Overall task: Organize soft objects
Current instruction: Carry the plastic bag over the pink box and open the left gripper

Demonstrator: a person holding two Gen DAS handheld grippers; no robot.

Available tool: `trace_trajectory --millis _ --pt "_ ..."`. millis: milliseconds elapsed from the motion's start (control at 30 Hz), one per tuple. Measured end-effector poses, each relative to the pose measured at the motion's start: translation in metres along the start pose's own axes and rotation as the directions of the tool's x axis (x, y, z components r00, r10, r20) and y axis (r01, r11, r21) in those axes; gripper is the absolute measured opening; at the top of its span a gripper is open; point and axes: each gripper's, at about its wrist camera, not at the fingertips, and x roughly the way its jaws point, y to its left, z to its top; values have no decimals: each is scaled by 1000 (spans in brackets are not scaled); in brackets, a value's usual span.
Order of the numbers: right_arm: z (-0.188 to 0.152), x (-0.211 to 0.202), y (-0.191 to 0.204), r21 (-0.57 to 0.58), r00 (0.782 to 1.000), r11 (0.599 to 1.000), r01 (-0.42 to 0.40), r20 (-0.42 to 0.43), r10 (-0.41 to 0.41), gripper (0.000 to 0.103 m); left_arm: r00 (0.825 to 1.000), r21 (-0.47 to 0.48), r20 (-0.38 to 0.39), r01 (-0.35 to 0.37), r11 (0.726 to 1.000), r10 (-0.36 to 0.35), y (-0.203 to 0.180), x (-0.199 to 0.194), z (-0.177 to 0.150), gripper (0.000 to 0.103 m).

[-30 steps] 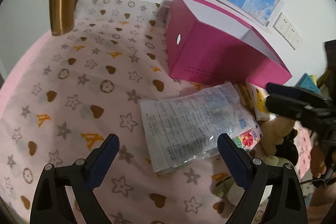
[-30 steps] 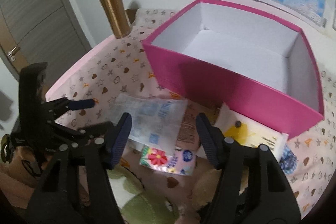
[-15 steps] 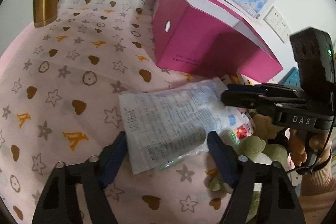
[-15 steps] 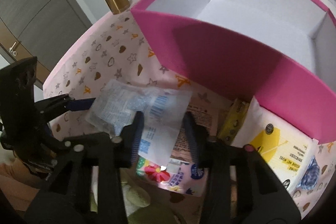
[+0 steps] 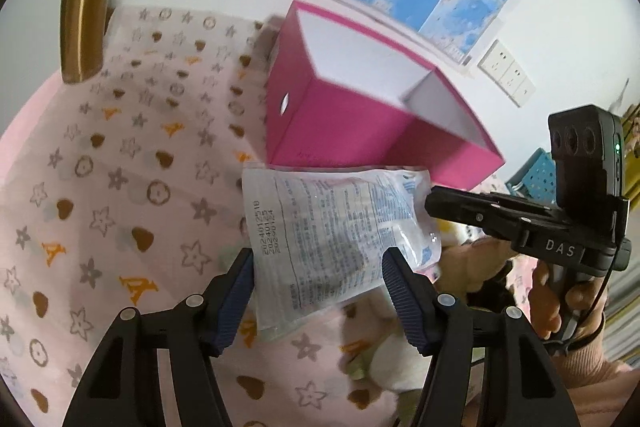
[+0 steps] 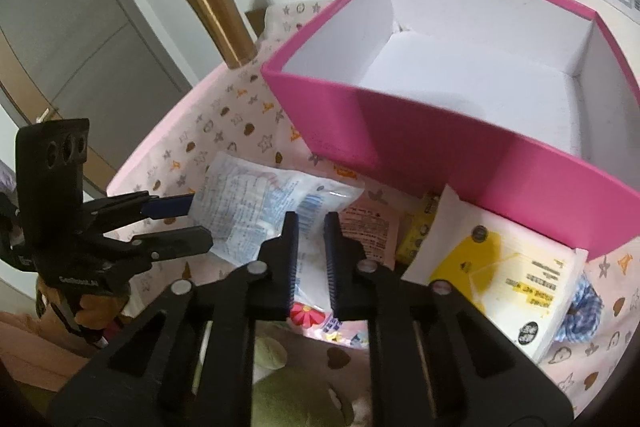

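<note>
Going left to right, with the pink box (image 6: 460, 147) as my landmark. Far out to its left a gold tumbler (image 6: 218, 23) stands upright on the patterned cloth (image 5: 120, 155), well clear of everything else.

Just in front of the box's near-left corner is the clear printed packet (image 5: 332, 227), and both tools are on it. The left gripper (image 5: 318, 291) has the packet's near end between its blue pads (image 5: 236, 291); the jaws are closing on it at about half width, and the pads look to be touching both edges. The right gripper (image 6: 310, 247) has come together almost fully, pinching the packet's other end. Two-ended hold makes sense to me: the thing is floppy, so one pinch would let it sag and drag over the pile.

Under and right of the packet, along the box's front wall, sit the rest of the softs: a floral tissue pack (image 6: 316, 319), a pink sachet (image 6: 368, 227), and a yellow-and-white tissue pack (image 6: 500, 279) leaning on the wall. A green plush (image 6: 280, 387) lies nearest the camera.

The box is open and empty, so I'd guess the packet goes up over the front wall next.
</note>
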Motion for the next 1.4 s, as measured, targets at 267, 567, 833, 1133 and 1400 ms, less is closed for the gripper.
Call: trace_trajectory --millis 267,567,833,1133,1400 --pt "21 -56 7 -15 993 1000 10 120 -8 14 996 119 89 -12 993 1 -42 -20 45 65" --pt "59 -86 -19 20 974 999 45 223 -48 14 991 201 123 -72 977 48 -75 2 113 65" --pt "89 -59 -67 123 981 992 22 187 -44 14 990 193 63 -135 972 125 -68 48 139 65" --pt "90 -19 -100 176 994 983 47 86 -63 15 975 206 -3 -219 954 224 -61 87 139 65" --pt "89 3 -113 202 997 978 59 26 -66 17 960 197 70 -280 940 271 -65 74 139 67"
